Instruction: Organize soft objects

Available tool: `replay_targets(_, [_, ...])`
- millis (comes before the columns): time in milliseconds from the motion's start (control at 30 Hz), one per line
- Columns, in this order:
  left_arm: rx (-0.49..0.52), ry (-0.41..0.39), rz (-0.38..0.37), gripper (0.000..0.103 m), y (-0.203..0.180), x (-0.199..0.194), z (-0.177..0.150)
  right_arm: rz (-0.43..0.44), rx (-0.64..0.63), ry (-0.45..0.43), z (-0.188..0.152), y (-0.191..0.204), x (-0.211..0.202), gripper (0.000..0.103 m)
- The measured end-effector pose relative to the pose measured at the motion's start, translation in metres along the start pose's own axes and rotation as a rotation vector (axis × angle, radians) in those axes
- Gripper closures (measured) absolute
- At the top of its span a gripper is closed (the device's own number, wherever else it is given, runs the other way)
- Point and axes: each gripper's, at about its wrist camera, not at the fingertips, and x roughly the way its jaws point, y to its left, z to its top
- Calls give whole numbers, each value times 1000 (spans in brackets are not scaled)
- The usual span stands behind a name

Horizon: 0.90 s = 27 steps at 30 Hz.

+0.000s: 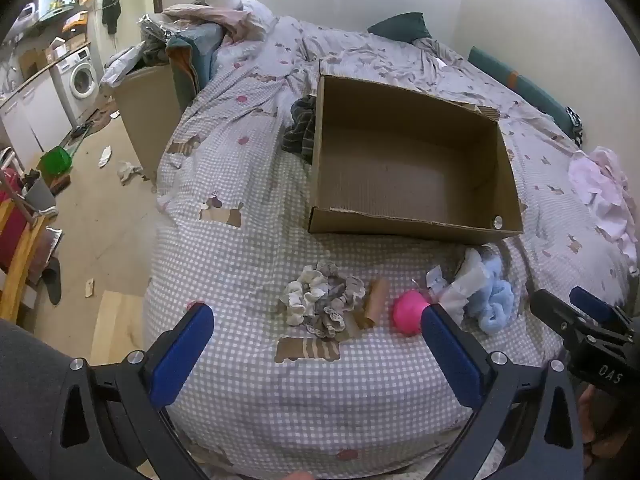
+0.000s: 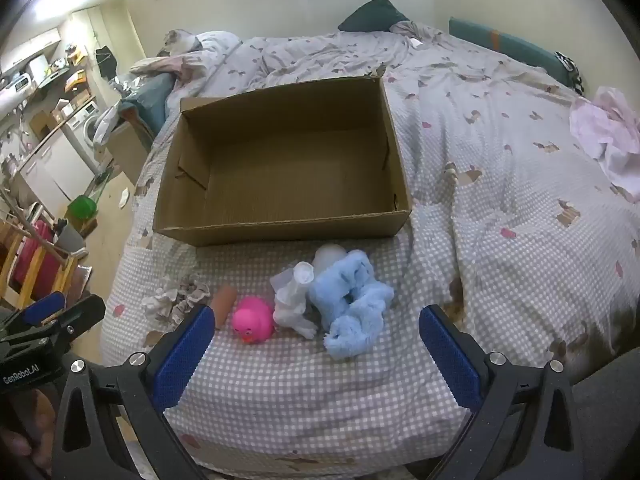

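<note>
Both grippers hover low over the near edge of the bed (image 1: 248, 208), the left gripper (image 1: 316, 330) and the right gripper (image 2: 312, 332) each with jaws spread wide and holding nothing. Just beyond them the soft objects lie in a row: a pile of scrunchies (image 1: 320, 300), a brown roll (image 1: 374, 302), a pink duck (image 2: 253, 319), a white cloth (image 2: 292, 300) and a blue plush (image 2: 348, 300). Behind the row stands the cardboard box (image 2: 280, 230), and nothing is inside it. I judge the task is hardly begun; every item is left to sort.
</note>
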Motion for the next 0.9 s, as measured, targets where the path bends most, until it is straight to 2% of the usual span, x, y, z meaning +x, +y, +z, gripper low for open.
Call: replay_targets(900, [-9, 14, 27, 0, 6, 5, 1, -9, 1, 10, -2, 2, 4, 0])
